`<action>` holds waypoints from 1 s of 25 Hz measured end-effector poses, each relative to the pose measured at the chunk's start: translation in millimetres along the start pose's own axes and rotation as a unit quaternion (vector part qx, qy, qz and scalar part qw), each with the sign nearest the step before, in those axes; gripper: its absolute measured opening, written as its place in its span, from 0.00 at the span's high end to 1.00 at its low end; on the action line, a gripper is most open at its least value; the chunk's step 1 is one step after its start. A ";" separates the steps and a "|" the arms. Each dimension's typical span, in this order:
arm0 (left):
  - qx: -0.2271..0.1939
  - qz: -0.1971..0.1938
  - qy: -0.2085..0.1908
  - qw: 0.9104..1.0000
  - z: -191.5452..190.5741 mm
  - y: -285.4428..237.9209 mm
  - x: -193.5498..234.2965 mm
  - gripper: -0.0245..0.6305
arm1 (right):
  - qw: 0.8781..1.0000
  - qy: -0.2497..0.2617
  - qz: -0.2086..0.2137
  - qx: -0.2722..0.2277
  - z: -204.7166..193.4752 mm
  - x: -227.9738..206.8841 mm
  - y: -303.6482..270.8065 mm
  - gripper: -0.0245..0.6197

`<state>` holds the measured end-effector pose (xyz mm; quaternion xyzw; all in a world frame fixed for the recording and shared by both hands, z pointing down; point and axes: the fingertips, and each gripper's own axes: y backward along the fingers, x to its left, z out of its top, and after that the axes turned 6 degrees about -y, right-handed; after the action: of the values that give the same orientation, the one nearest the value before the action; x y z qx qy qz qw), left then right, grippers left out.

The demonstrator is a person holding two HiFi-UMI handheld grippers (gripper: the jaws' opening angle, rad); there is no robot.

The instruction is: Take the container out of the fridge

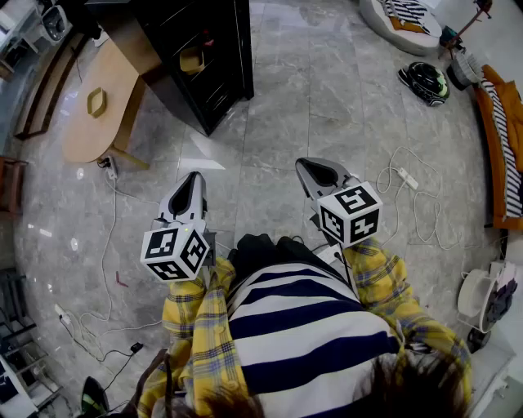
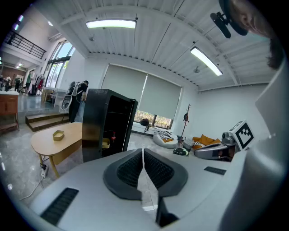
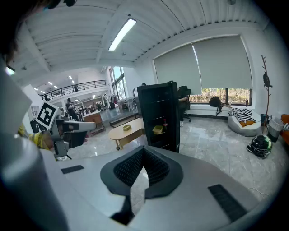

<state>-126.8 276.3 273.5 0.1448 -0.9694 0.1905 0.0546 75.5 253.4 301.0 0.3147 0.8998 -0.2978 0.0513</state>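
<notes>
The black fridge (image 1: 204, 57) stands open across the marble floor, well ahead of both grippers. A small yellow container (image 1: 192, 60) sits on one of its shelves; it also shows in the left gripper view (image 2: 105, 143) and the right gripper view (image 3: 157, 129). My left gripper (image 1: 189, 189) is held low in front of the body, shut with nothing between its pads (image 2: 131, 169). My right gripper (image 1: 319, 173) is level with it on the right and points at the fridge (image 3: 158, 115). Its jaws meet at the tips and hold nothing. Neither gripper is near the fridge.
A wooden table (image 1: 98, 98) with a yellow bowl (image 1: 96, 102) stands left of the fridge. Cables (image 1: 409, 196) trail over the floor on the right and lower left. A helmet (image 1: 425, 82), a beanbag (image 1: 404, 20) and an orange sofa (image 1: 507, 147) lie far right.
</notes>
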 end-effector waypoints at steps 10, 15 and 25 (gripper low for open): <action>-0.001 -0.002 -0.004 1.000 0.3 -27.0 -35.1 0.93 | 1.000 -0.002 0.022 0.006 1.4 -33.6 1.8 0.92; 0.005 0.009 -0.008 1.000 -5.6 -26.4 -37.4 0.93 | 0.999 -0.004 0.040 0.008 0.1 -35.9 -7.5 0.92; -0.001 0.028 -0.023 0.999 1.4 -52.7 -11.4 0.93 | 0.999 0.003 0.050 0.014 11.2 -40.3 -34.8 0.92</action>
<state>-100.2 232.1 289.0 0.1213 -0.9743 0.1878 0.0272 85.8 203.7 320.6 0.3605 0.8791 -0.3063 0.0591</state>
